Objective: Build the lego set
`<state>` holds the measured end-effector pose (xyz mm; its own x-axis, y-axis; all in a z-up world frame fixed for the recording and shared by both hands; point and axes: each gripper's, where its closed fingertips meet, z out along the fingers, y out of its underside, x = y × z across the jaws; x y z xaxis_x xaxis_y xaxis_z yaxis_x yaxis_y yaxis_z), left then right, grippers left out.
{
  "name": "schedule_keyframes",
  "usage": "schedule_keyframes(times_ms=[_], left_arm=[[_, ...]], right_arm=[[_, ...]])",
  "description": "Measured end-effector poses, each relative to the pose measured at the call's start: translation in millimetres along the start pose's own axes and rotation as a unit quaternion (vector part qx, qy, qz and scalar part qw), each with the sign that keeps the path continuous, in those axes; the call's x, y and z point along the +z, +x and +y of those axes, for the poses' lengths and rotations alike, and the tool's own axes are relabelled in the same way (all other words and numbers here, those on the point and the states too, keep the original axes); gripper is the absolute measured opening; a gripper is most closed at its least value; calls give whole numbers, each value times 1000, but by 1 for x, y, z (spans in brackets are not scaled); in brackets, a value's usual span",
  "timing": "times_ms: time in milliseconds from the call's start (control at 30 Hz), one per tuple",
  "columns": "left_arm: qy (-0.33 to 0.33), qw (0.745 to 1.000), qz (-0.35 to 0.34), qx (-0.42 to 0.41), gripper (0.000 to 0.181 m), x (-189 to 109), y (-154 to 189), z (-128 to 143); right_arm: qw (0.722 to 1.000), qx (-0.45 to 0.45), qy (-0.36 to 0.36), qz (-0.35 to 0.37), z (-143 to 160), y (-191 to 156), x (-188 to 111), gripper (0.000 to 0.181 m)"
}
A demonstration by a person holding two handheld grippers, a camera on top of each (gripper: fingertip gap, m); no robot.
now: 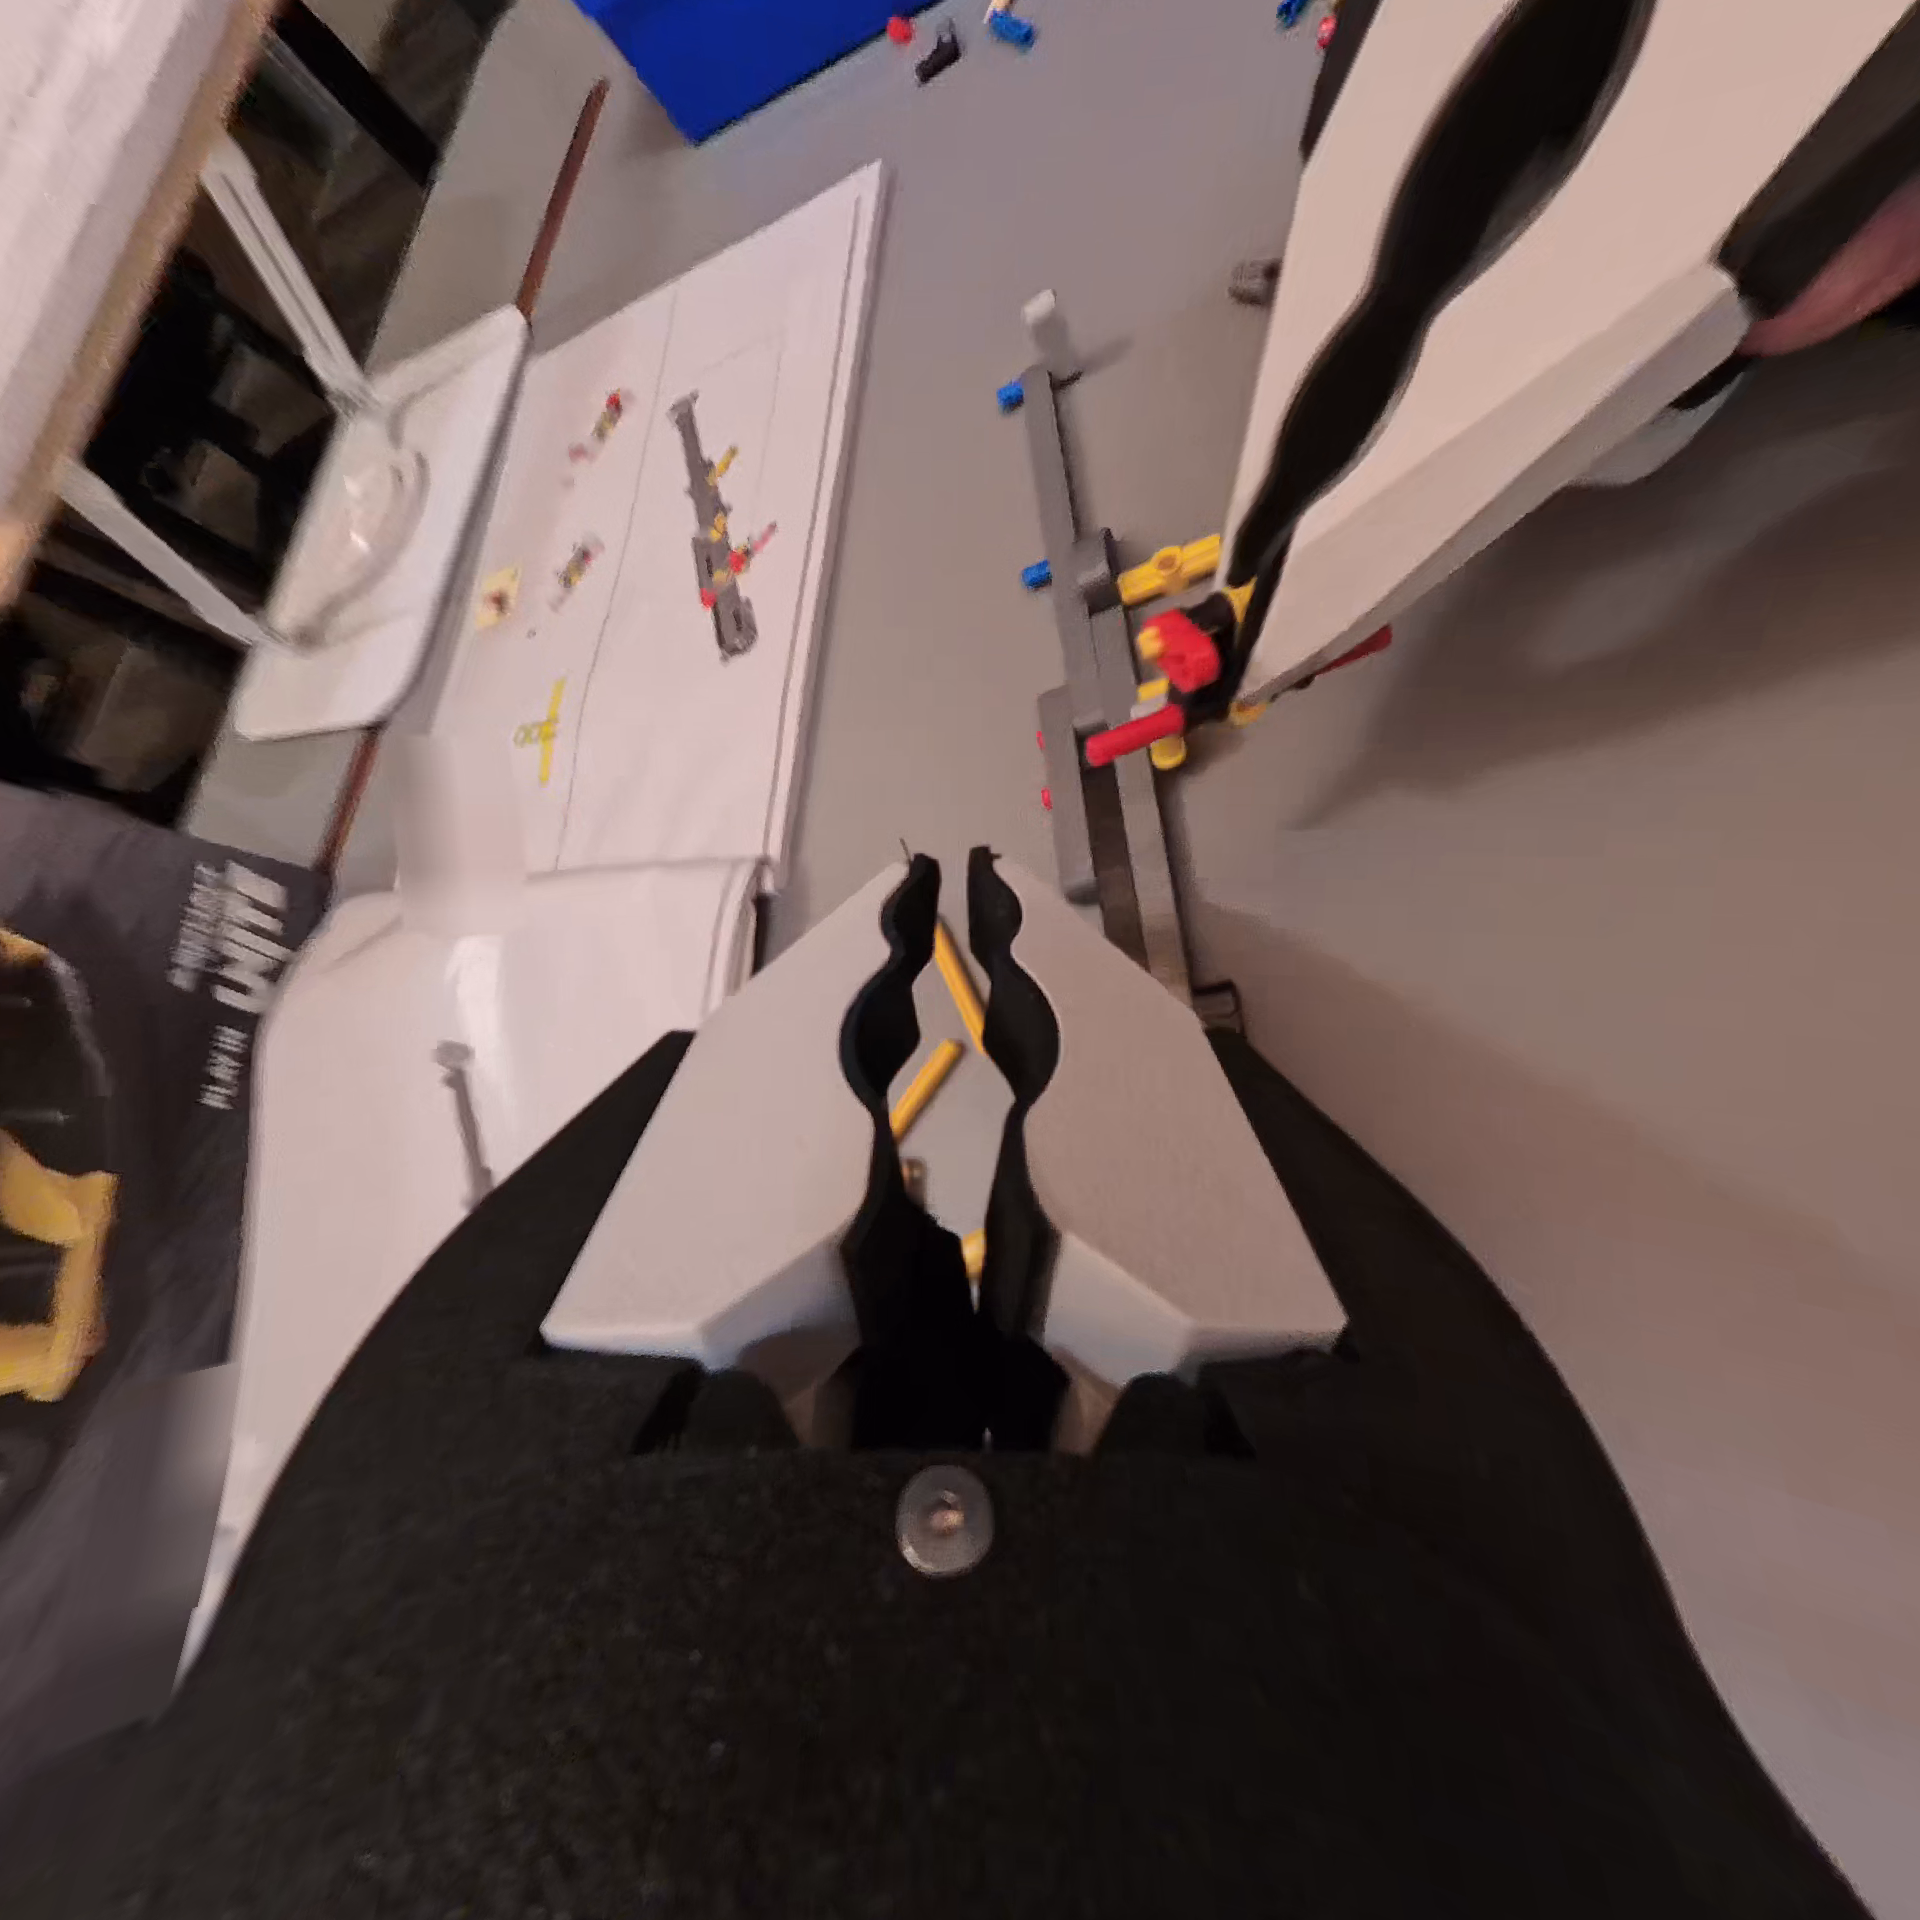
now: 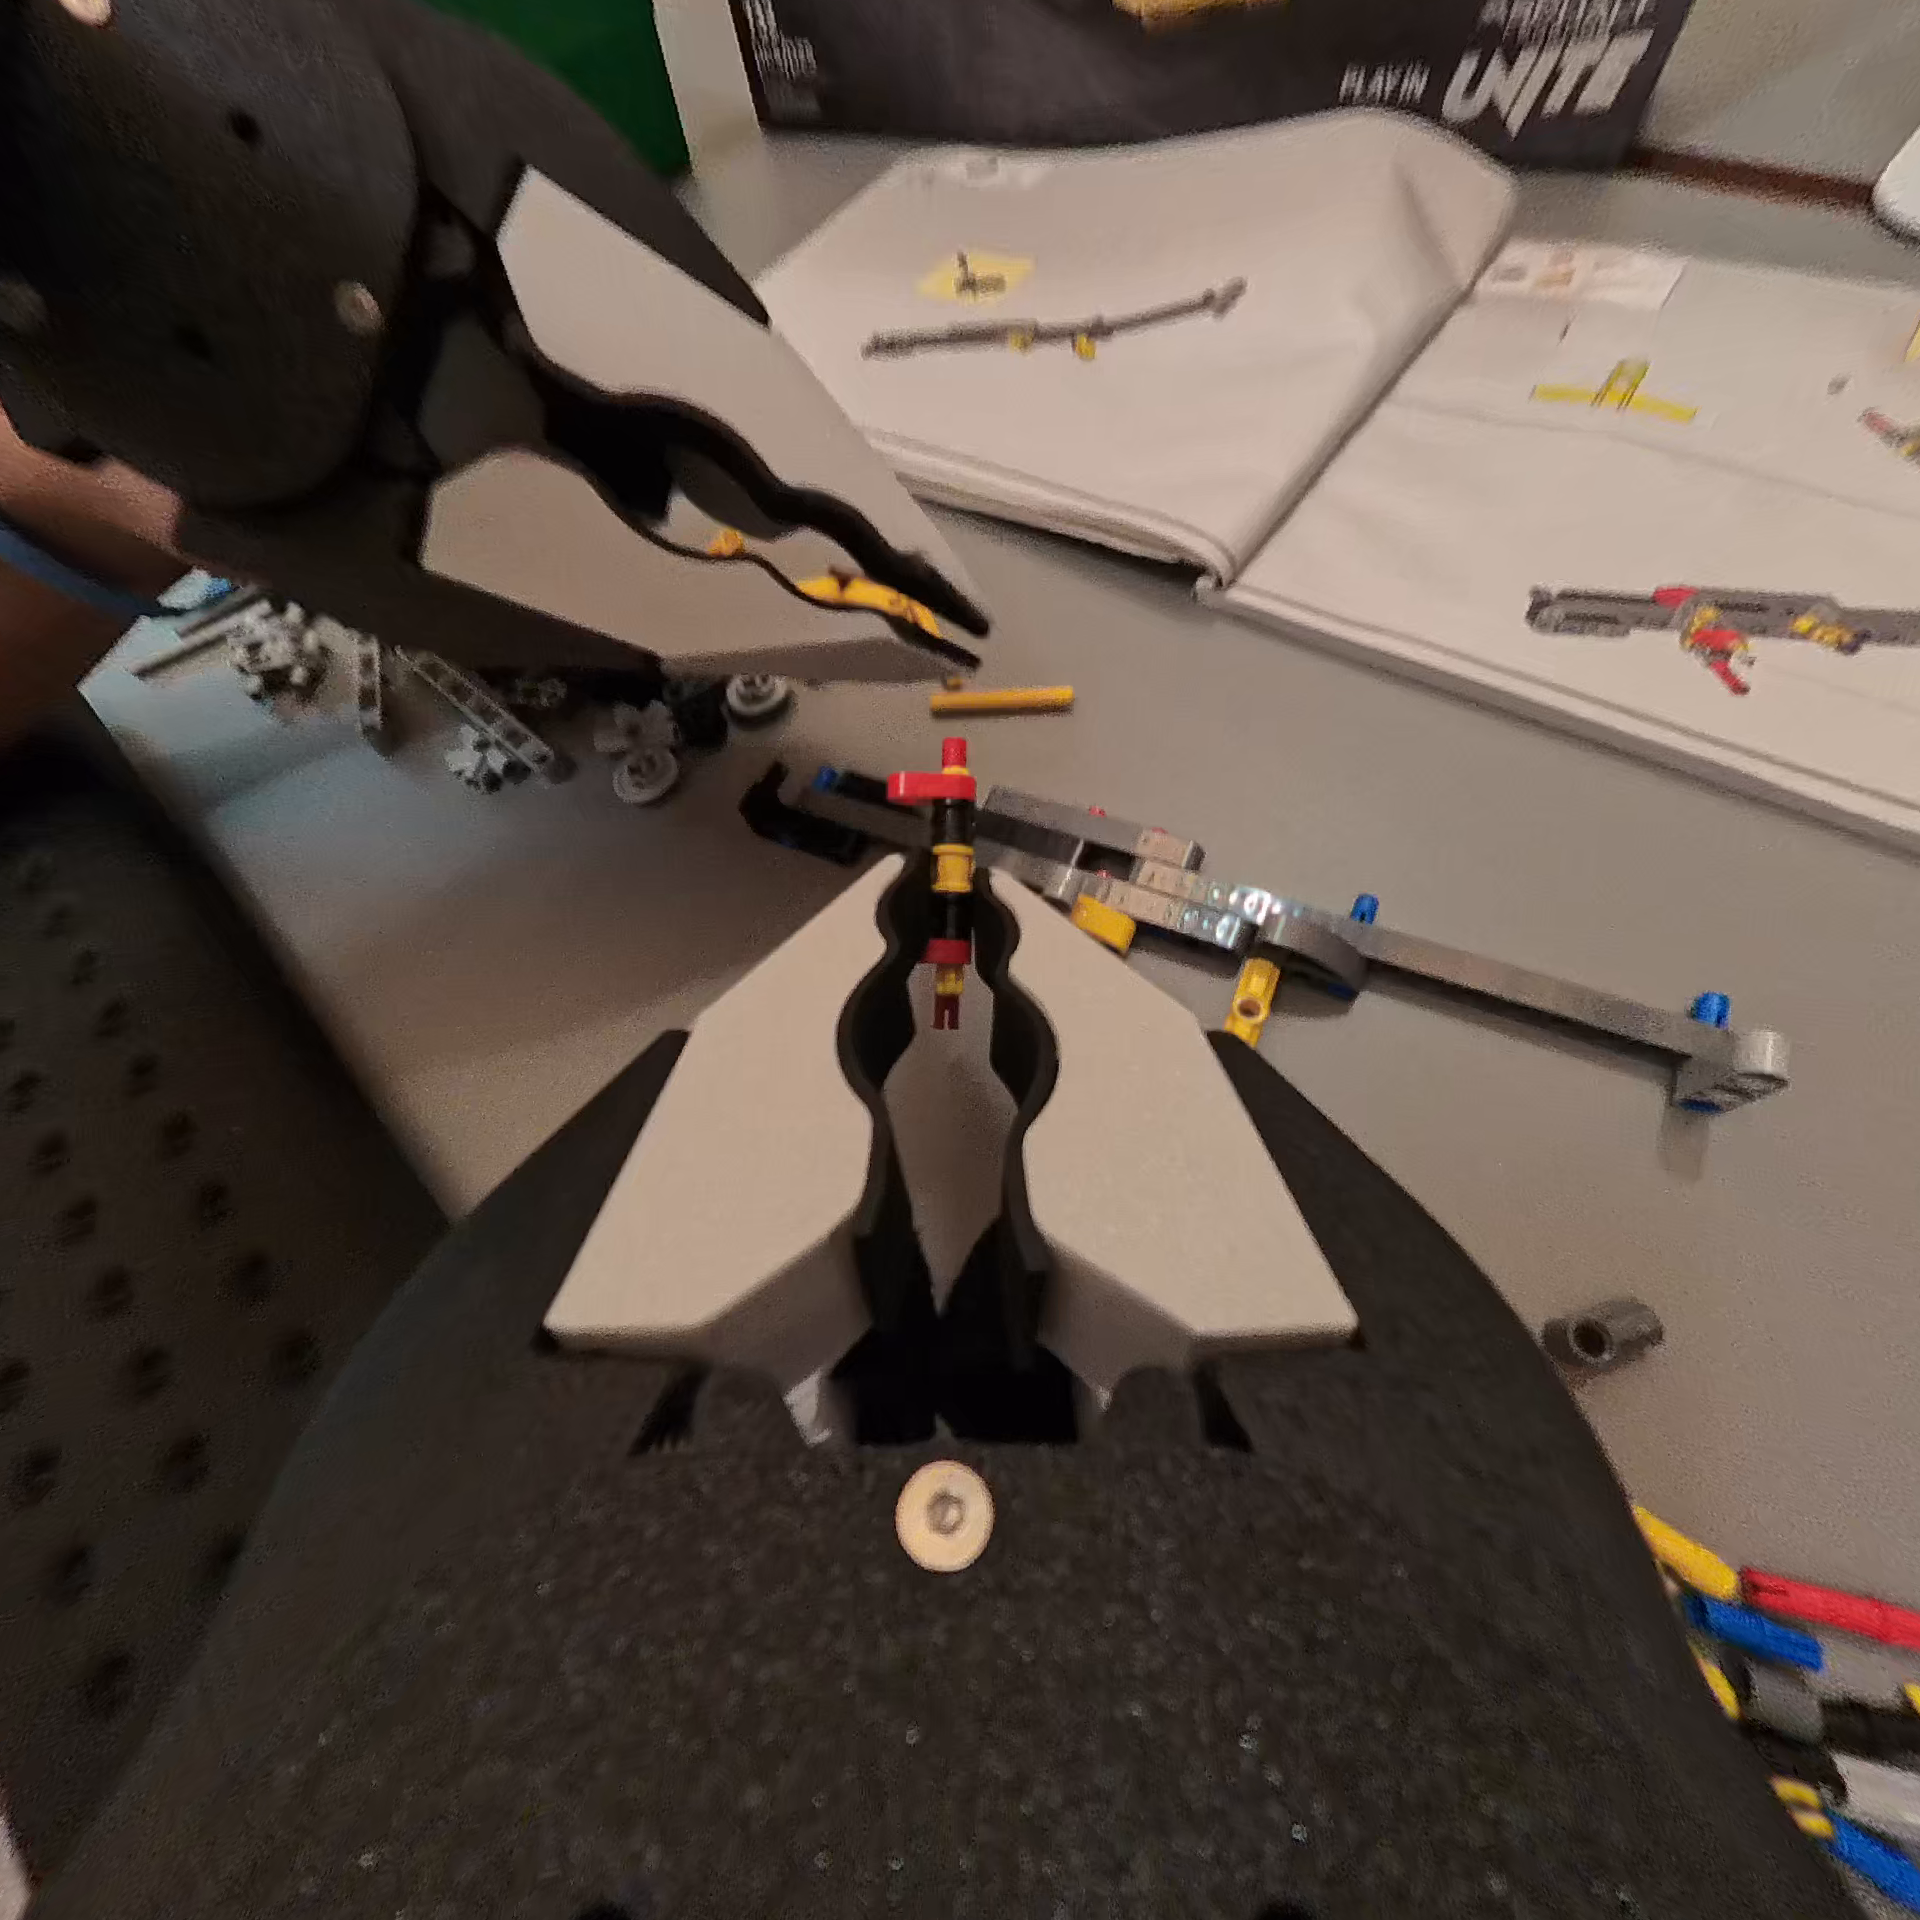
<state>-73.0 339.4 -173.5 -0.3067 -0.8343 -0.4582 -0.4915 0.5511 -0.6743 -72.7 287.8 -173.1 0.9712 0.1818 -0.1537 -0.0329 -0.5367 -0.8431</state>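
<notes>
Lego beam assembly (image 2: 1455, 961) lies on the grey table (image 2: 1351, 1195) while the right gripper (image 2: 948, 883) clamps its red-and-yellow axle stack (image 2: 948, 883); the left gripper (image 1: 953, 868) hovers nearly closed, empty.

Grey table (image 2: 1351, 1195) with long grey assembly (image 2: 1507, 977), instruction booklet (image 1: 707, 540), loose bricks (image 2: 1787, 1652).

Clear glass bowl (image 1: 358, 540) on a white tray (image 1: 312, 696), near a blue bin (image 1: 748, 52)

White lettering stands on the dark box (image 2: 1195, 73).
</notes>
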Motion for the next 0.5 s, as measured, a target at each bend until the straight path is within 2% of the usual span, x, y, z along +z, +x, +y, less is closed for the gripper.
schedule_keyframes(times_ms=[133, 233, 367, 500], left_arm=[[5, 995, 37, -89, 8, -11, -4, 12], [19, 985, 87, -147, 8, -23, 6, 15], [67, 971, 121, -193, 8, -39, 14, 1], [47, 969, 129, -206, 18, -38, 20, 1]], right_arm=[[992, 61, -97, -45, 10, -7, -4, 7], [990, 78, -111, -48, 11, -11, -12, 7], [986, 91, -140, -28, 25, -21, -16, 7], [982, 105, -154, -13, 33, -31, -16, 7]])
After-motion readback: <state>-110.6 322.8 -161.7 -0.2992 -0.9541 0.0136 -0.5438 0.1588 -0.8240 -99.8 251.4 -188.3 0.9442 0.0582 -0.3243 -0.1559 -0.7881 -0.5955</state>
